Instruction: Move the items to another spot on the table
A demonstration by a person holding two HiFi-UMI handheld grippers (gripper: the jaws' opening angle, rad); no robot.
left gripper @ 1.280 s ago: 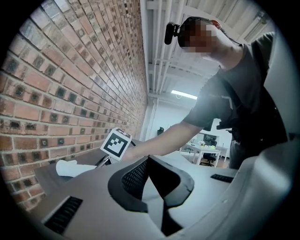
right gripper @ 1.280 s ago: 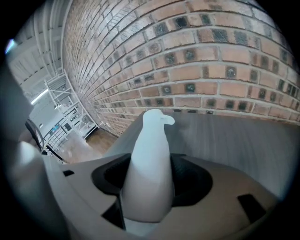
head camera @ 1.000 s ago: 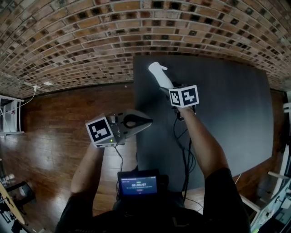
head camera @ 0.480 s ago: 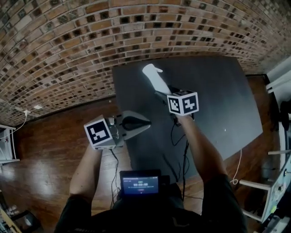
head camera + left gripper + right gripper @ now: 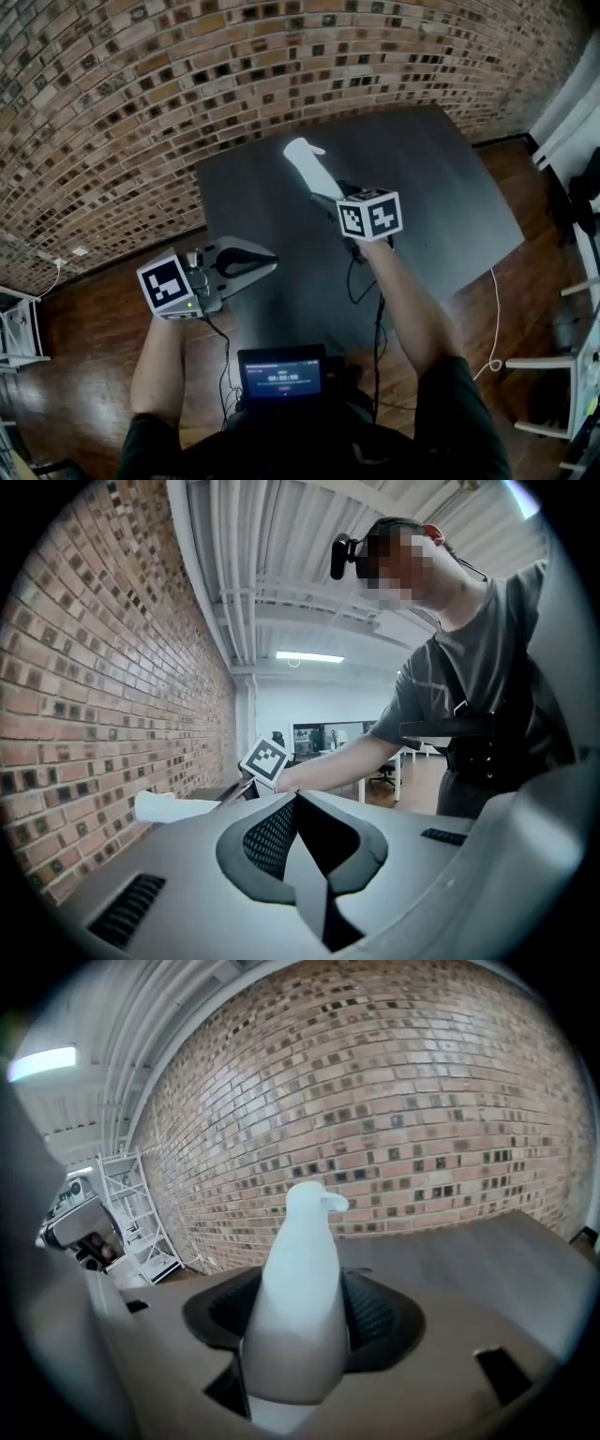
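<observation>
Holding a white bottle (image 5: pixel 307 167) above the dark table (image 5: pixel 441 178), the right gripper (image 5: pixel 328 194) pinches its body (the left gripper (image 5: pixel 265 262) is pressed together, empty), so the move looks midway: bottle lifted, not yet set down elsewhere.

The white bottle (image 5: pixel 307 167), smooth and tapering to a small beaked cap, sits clamped by its wide lower body in the right tool (image 5: pixel 298 1335), tilted over the dark table (image 5: pixel 441 187).
</observation>
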